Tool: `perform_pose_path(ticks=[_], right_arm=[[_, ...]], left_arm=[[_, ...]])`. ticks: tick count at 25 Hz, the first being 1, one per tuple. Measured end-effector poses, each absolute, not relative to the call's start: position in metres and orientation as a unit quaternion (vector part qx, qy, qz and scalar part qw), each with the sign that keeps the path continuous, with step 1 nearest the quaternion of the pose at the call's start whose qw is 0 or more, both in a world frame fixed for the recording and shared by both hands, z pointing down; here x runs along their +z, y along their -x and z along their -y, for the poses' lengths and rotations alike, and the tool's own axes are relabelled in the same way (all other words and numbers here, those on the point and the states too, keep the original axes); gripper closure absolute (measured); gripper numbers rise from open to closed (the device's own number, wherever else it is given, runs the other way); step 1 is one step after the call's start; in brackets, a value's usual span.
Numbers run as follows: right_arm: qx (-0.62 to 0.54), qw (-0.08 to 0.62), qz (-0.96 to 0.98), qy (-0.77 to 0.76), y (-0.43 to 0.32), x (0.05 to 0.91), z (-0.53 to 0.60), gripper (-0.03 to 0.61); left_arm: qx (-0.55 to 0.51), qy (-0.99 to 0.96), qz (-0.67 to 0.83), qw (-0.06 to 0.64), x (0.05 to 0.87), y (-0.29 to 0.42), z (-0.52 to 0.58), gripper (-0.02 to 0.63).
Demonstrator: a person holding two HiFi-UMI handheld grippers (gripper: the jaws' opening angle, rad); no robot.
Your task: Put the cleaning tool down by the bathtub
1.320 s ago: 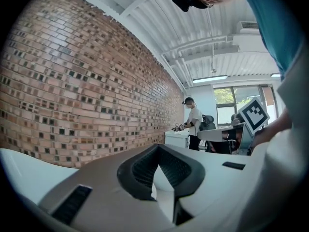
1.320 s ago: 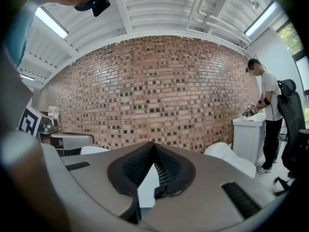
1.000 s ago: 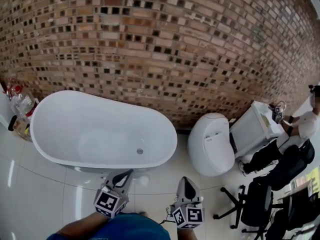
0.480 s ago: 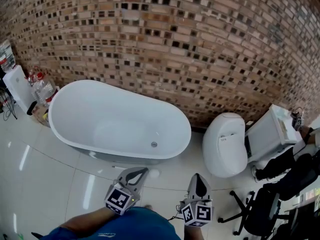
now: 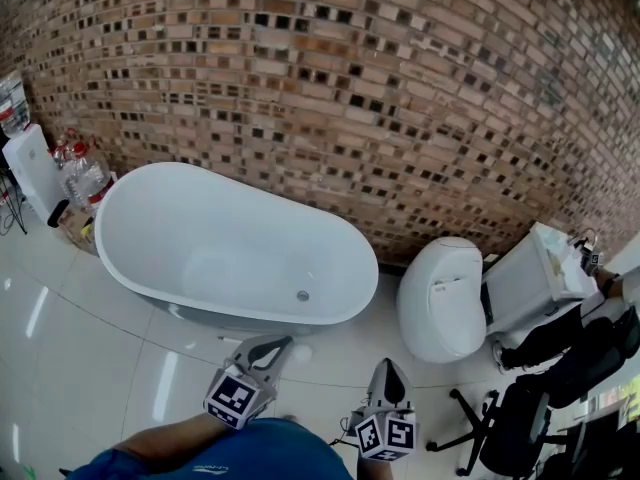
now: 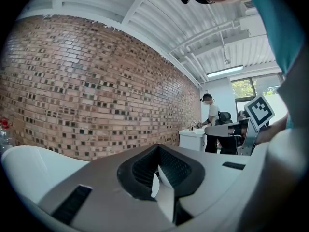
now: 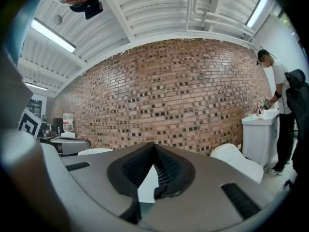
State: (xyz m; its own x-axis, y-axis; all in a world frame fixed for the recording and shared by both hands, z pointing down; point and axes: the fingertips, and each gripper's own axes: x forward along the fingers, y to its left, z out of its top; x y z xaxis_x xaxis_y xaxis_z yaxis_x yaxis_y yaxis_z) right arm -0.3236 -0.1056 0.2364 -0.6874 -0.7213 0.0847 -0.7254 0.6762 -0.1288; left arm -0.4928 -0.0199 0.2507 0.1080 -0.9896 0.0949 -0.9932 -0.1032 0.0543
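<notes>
**Both grippers empty, and the likely tool lay underfoot**

Your left gripper [image 5: 281, 342] had its jaws pressed together with nothing between them. Your right gripper [image 5: 388, 365] was the same: jaws fully closed, pads meeting, no object in them. Both pointed out over the glossy tiled floor [image 5: 90, 368] toward the bathtub [image 5: 220, 248].

No cleaning tool was in either grip. The only candidate in sight was a small white object [image 5: 301, 352] on the floor just beside the tub's base, close ahead of your left gripper. It was too small in the head view for me to tell what it was. If it was the tool, I judged the put-down already done.

The risks from there, as I read them:

- **Kicking or treading on it.** The object lay near where you stood, white on pale, reflective tile, so it was easy to lose sight of. A step forward could have sent it under the tub.
- **Nudging it with closed jaws.** Had you reached for it without parting the jaws first, the tips would have pushed it across the smooth floor instead of taking it.
- **Calling it finished wrongly.** If that object was not the tool, then no view showed where the tool was, and the task was open.
</notes>
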Motion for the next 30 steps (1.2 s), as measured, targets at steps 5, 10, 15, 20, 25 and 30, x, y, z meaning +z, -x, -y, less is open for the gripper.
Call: perform_pose_path(ticks=[5,10,15,20,25,30], right_arm=[[0.070,0.023,0.911,-0.405,0.325,0.237,0.100,0.575],[0.065,0.028,0.911,-0.406,0.325,0.242,0.098,0.575],[0.065,0.023,0.913,-0.401,0.327,0.240,0.093,0.575],[0.067,0.024,0.913,-0.402,0.327,0.242,0.091,0.575],[0.070,0.025,0.914,-0.399,0.328,0.242,0.090,0.575],[0.069,0.027,0.914,-0.399,0.331,0.242,0.088,0.575]], left_arm=[[0.012,-0.747,0.663,0.054,0.249,0.494,0.016,0.612],[0.016,-0.748,0.661,0.059,0.256,0.493,0.012,0.612],[0.015,-0.748,0.661,0.058,0.255,0.492,0.009,0.612],[0.008,-0.747,0.662,0.059,0.254,0.493,0.007,0.612],[0.016,-0.747,0.662,0.062,0.256,0.492,0.005,0.612],[0.017,-0.746,0.663,0.062,0.255,0.494,0.002,0.612]])
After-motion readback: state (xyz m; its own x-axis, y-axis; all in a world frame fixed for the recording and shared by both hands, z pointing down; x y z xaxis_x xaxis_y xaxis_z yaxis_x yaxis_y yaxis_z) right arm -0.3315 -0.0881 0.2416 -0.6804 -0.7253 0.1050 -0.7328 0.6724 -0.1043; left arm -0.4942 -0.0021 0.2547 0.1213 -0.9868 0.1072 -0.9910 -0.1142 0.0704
